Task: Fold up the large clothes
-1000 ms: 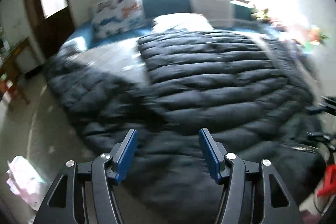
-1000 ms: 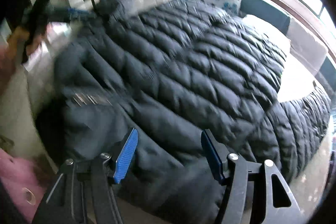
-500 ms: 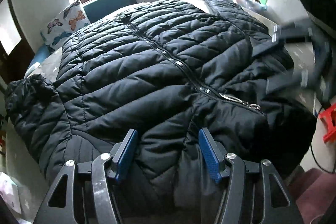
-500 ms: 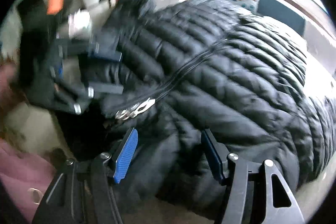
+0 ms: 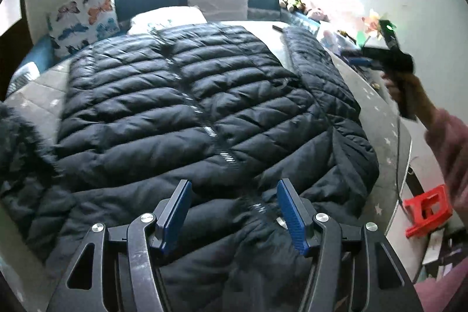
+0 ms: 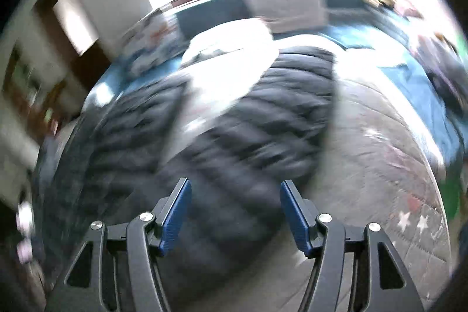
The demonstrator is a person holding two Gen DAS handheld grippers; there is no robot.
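The left gripper hangs with its two blue-padded fingers spread apart and nothing between them. Directly beneath the gap lies the collar end of a large black puffer jacket, where the zip runs up the middle of the chest. The pads are not touching the fabric.

The right gripper also has its fingers released and empty. Its view is heavily blurred, but a dark quilted sleeve stretches away in front of it across the pale grey bedspread. In the left wrist view, this gripper appears out to the right, gripped by a hand in a pink sleeve, well apart from the jacket's body.

The jacket lies front up and spread flat on the bed, zipped closed, hem toward the window and pillows. One sleeve angles outward along the right side; a fur-trimmed hood bunches at the left edge. A butterfly pillow sits beyond it.

The step in hand appears to be folding that right sleeve inward. To do it well, the right gripper should pinch near the cuff, catching only the sleeve's thickness, lift just enough to clear the padding, then carry it across the chest and lay it flat. The left gripper could press the shoulder to stop the slippery shell from sliding.
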